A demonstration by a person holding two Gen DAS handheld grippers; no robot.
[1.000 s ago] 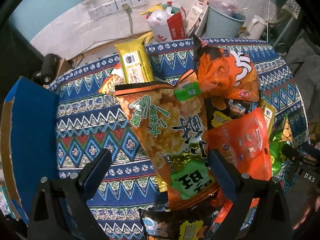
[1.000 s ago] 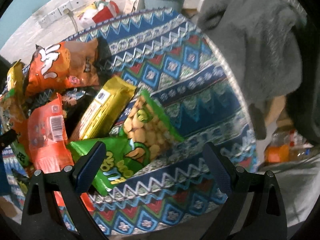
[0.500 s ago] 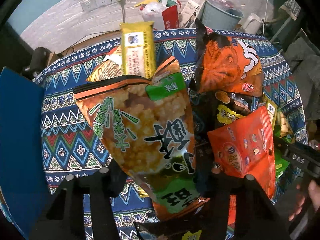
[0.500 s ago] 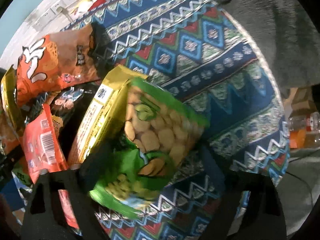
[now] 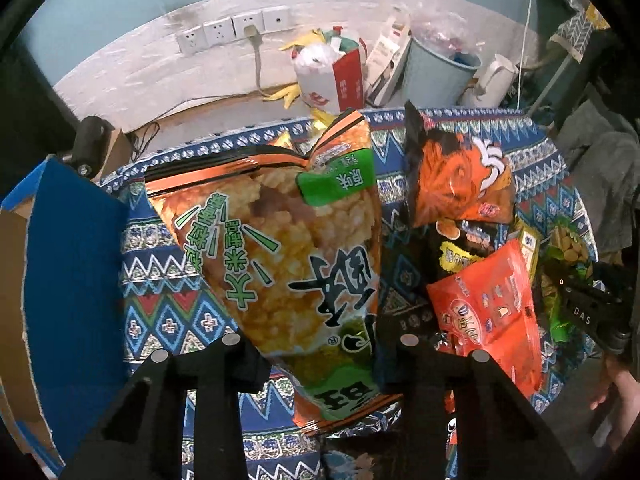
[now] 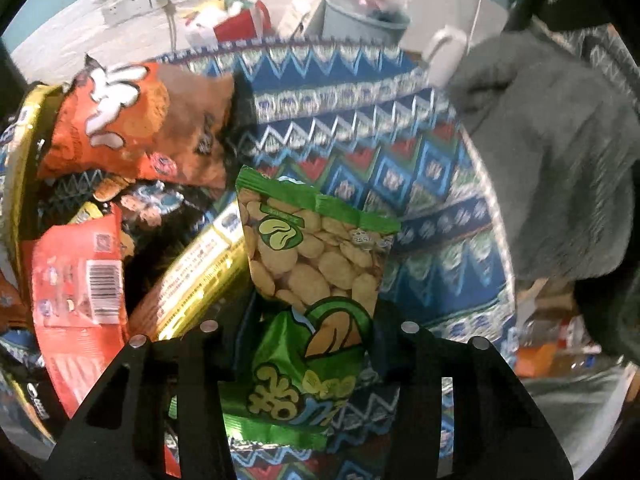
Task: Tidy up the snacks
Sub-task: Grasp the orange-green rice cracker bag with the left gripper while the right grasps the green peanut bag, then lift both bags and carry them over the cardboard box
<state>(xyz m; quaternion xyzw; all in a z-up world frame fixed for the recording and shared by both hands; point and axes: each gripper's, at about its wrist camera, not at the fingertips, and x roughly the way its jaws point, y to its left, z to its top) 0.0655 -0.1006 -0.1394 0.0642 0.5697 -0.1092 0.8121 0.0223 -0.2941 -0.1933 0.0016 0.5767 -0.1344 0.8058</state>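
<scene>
A big orange-and-green rice cracker bag [image 5: 280, 248] hangs tilted above the patterned tablecloth [image 5: 172, 300]. My left gripper [image 5: 320, 360] pinches its lower end, and its jaws are closing on it. My right gripper [image 6: 304, 356] is likewise closing, its pads pressing the lower part of a green bean snack bag [image 6: 316, 260] held upright over the cloth [image 6: 360, 120]. Between the two lies the pile: an orange bag [image 5: 460, 176], a red packet [image 5: 488, 304], a black packet [image 5: 460, 240] and a gold bar packet [image 6: 200, 276].
A blue cardboard box [image 5: 72, 272] stands at the table's left edge. Behind the table are a grey bucket [image 5: 436, 76], a white kettle [image 5: 492, 80] and a red-and-white bag [image 5: 332, 76] on the floor. A grey garment [image 6: 560, 160] hangs off the right side.
Both grippers went from wide open to closed on their bags. The rice cracker bag and the green bean bag now stand lifted off the pile, closer to the cameras.
</scene>
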